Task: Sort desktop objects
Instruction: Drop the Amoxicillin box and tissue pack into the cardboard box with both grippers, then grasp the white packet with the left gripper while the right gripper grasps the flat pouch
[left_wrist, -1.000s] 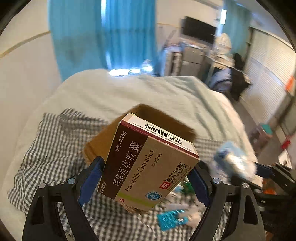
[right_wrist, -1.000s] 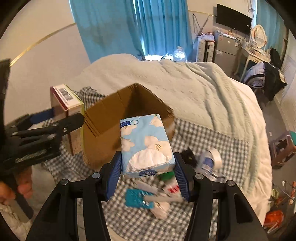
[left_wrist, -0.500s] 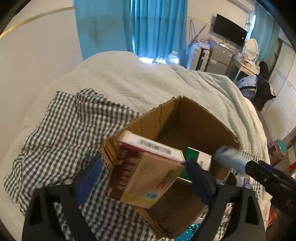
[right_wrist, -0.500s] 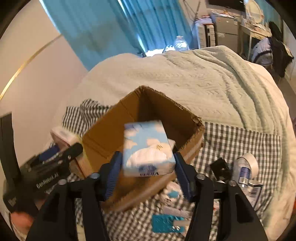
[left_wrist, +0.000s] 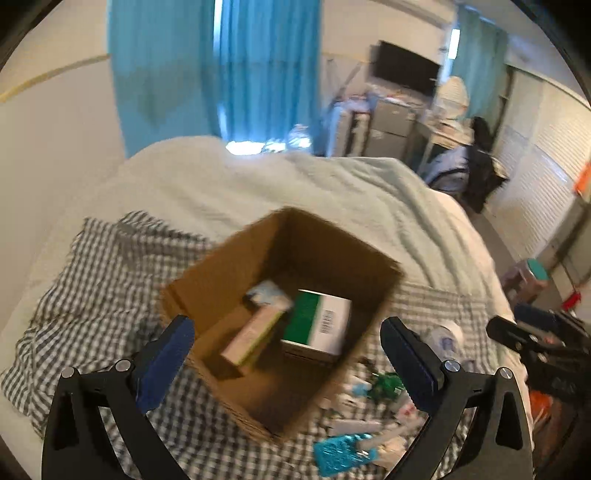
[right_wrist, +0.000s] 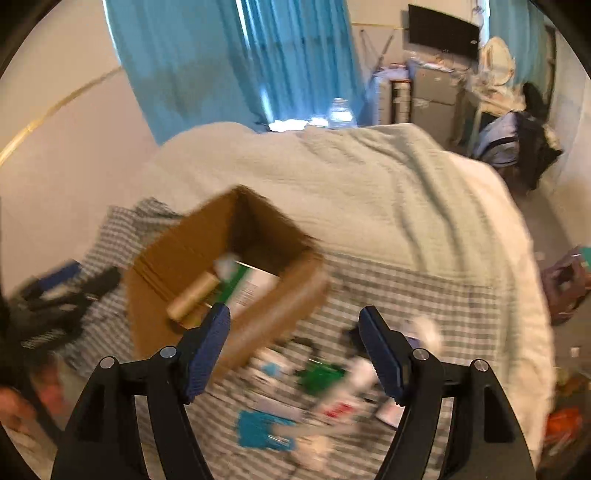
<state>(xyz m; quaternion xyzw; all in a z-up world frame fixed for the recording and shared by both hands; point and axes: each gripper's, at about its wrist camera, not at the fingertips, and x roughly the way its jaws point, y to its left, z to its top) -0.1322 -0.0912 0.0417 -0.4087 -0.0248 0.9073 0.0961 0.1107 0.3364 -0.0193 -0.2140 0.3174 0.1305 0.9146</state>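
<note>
Left wrist view: the left gripper hangs over the cardboard box, jaws spread wide with nothing between them. Inside lie a tan medicine carton, a green-and-white carton and a tissue pack. The right gripper is likewise parted and empty, over the loose clutter near the checked cloth's front edge: a teal packet and a green item. These look light and crushable; the flat packet probably needs pinching by an edge.

Both tongs, left and right, gape empty, angled downward.
</note>
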